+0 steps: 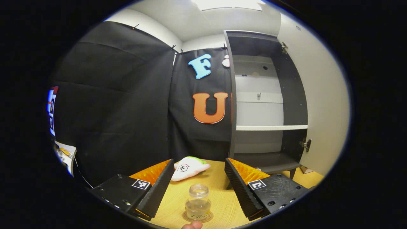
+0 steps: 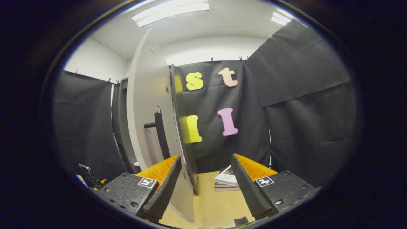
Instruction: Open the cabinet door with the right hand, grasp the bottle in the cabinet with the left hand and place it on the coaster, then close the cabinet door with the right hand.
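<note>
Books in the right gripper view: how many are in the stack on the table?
2 at least: a stack of books lies on the table, between the gripper's fingers and beside the open cabinet door. More may be hidden.

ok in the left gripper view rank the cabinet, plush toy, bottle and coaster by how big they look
1. cabinet, by far the largest, door open
2. plush toy
3. bottle, standing on the coaster between the open left claw fingers
4. coaster, mostly covered

Toy versus bottle is unsure: the bottle sits nearer the camera, so they look close in size.
</note>
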Tool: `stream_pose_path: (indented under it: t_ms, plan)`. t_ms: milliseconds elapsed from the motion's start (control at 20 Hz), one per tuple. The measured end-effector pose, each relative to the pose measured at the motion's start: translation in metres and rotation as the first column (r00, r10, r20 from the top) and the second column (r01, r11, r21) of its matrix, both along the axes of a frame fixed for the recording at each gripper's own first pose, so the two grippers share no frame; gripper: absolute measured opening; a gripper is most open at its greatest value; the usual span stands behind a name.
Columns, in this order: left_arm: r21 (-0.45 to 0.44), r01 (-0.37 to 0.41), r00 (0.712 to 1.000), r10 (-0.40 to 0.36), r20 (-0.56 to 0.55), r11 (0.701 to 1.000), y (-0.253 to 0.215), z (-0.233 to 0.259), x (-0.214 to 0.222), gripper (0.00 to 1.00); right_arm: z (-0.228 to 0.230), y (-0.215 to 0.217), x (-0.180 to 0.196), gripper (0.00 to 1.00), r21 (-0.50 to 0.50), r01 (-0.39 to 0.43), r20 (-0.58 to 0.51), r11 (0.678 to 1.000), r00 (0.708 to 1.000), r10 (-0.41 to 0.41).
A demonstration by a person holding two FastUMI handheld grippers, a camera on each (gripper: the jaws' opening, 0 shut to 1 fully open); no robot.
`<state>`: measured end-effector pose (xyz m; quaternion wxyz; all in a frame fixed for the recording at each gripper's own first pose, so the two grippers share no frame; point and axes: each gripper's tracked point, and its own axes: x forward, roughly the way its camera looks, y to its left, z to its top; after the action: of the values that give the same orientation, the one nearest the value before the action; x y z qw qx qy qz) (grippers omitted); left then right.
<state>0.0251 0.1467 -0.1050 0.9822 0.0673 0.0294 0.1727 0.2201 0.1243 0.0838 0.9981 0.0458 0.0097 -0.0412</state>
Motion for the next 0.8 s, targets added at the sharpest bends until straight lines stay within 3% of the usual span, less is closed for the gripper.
stream_pose_path:
  t_ms: [200, 250, 400, 800]
  plan:
    - [-0.008, 0.073, 0.997, -0.073, 0.02, 0.997, -0.027, 0.043, 0.007, 0.95, -0.003, 0.007, 0.002, 0.98, 0.008, -0.039, 0.033, 0.999, 0.999, 0.039]
    - [-0.002, 0.081, 0.996, -0.081, 0.021, 0.997, -0.032, 0.053, 0.008, 0.95, -0.006, 0.006, 0.002, 0.93, 0.014, -0.048, 0.03, 0.999, 0.998, 0.048]
    - [0.022, 0.1, 0.994, -0.101, 0.031, 0.995, -0.049, 0.082, 0.007, 0.95, -0.012, -0.002, 0.003, 0.98, 0.003, -0.05, 0.03, 0.999, 0.998, 0.05]
    - [0.024, 0.182, 0.983, -0.183, 0.003, 0.983, -0.099, 0.106, -0.003, 0.95, -0.034, -0.004, 0.021, 0.99, 0.017, -0.062, 0.005, 0.998, 0.998, 0.062]
